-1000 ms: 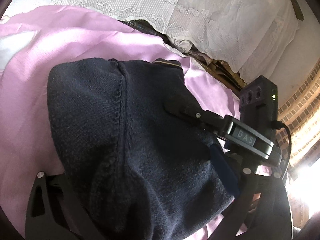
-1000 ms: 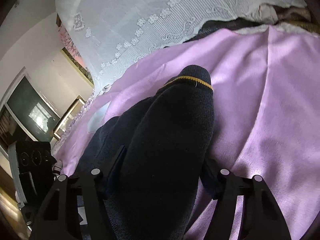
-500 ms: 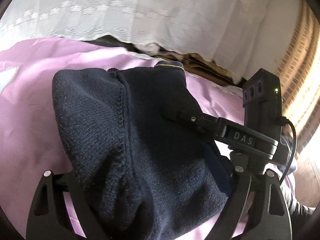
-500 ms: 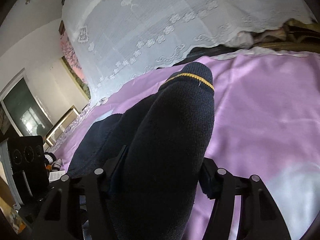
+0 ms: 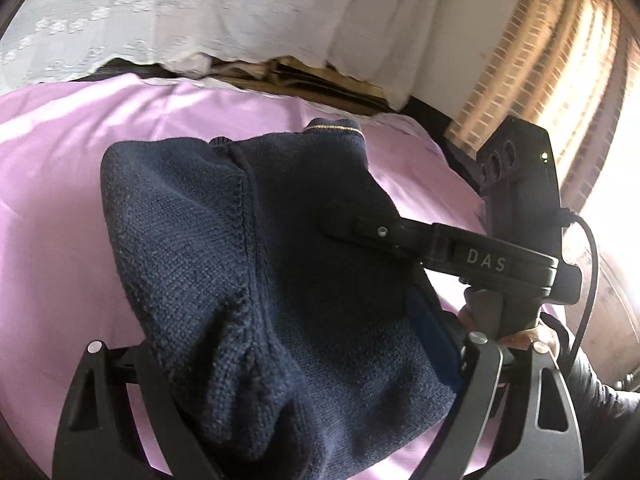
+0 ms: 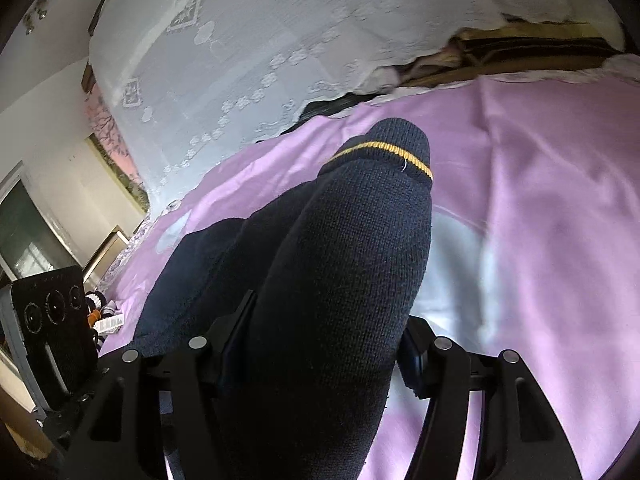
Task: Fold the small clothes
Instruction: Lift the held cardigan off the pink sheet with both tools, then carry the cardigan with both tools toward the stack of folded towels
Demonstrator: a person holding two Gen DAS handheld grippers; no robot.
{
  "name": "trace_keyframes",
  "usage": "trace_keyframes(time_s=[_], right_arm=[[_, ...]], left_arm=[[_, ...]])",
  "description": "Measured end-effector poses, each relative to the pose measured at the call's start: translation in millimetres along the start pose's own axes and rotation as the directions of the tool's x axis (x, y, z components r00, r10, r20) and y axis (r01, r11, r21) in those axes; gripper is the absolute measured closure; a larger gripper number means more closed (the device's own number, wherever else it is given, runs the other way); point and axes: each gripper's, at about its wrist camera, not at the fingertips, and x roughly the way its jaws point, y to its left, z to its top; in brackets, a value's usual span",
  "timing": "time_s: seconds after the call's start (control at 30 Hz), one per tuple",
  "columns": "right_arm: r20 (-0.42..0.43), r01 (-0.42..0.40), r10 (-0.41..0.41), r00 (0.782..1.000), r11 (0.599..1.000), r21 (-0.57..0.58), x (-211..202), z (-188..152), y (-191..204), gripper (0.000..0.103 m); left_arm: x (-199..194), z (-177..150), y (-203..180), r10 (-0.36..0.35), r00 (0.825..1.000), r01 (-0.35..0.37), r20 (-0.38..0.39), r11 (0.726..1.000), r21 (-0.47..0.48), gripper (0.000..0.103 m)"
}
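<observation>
Pink bedsheet [image 5: 52,200] beneath. Navy knit sweater [image 5: 248,280] hangs bunched between both grippers: left gripper [image 5: 288,368] clamps thick body folds, right gripper [image 6: 320,344] clamps the sleeve. Judged soft, light, droopy; best held at seams and cuff.

Navy sweater [image 5: 248,280] hides both jaws' pads (bottom edge crops it).

Sweater [image 5: 280,280] over sheet [image 5: 60,240]; lace cloth [image 6: 260,40] behind.
</observation>
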Motion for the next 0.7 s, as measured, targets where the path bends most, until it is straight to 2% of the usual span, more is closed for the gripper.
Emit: trace_keyframes(time_s=[0.33, 0.57, 0.7], right_arm=[[0.061, 0.089, -0.089, 0.994, 0.996, 0.011, -83, -44, -30, 0.04], [0.101, 0.129, -0.133, 0.986, 0.99, 0.052, -133, -61, -55, 0.04], [0.141, 0.149, -0.157, 0.977, 0.987, 0.067, -177, -61, -72, 0.04]], left_arm=[[16, -22, -65, -0.081, 0.996, 0.084, -0.045, 0.994, 0.072, 0.017], [31, -27, -115, -0.134, 0.986, 0.143, -0.094, 0.986, 0.091, 0.017], [43, -22, -154, -0.17, 0.979, 0.184, -0.112, 0.974, 0.13, 0.017]])
